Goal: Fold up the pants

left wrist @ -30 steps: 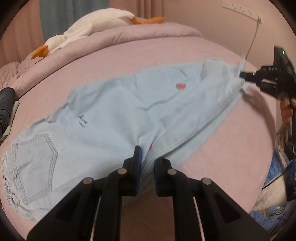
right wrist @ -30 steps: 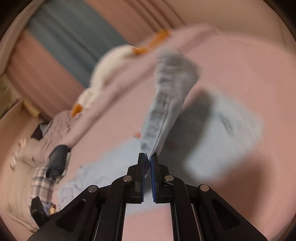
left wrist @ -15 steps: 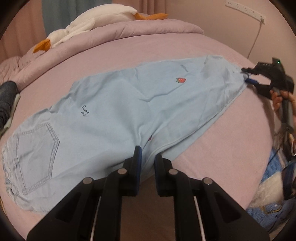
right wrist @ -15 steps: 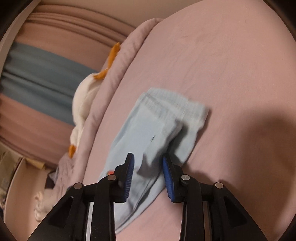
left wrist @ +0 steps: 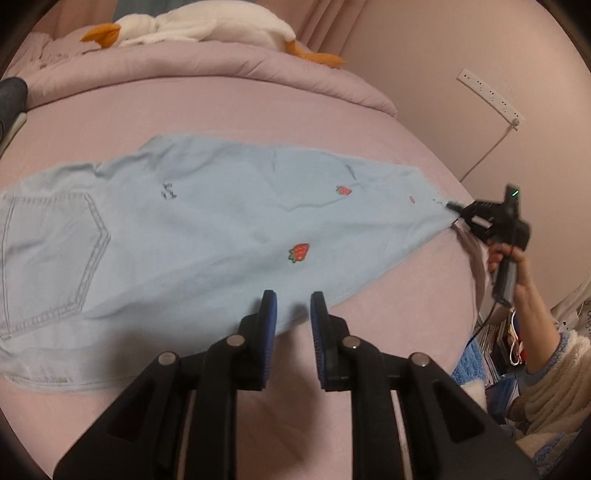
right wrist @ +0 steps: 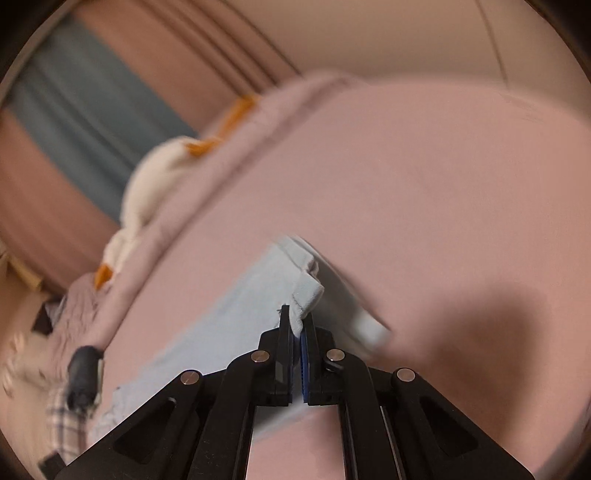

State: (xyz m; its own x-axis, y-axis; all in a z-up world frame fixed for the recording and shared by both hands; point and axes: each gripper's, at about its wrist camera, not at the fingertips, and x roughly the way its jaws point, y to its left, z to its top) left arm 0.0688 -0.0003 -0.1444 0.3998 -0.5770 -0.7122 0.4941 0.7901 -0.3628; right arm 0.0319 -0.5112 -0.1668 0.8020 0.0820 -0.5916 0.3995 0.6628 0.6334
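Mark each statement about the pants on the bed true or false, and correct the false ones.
1. The light blue denim pants lie spread on the pink bedsheet. True.
2. The right tongs are shut on the pants' hem. True.
3. The left tongs grip the waistband. False: they grip nothing; their jaws are opening near the leg's edge.
4. The pants carry banana patches. False: red strawberry patches.
5. A white plush goose lies on the quilt behind. True.
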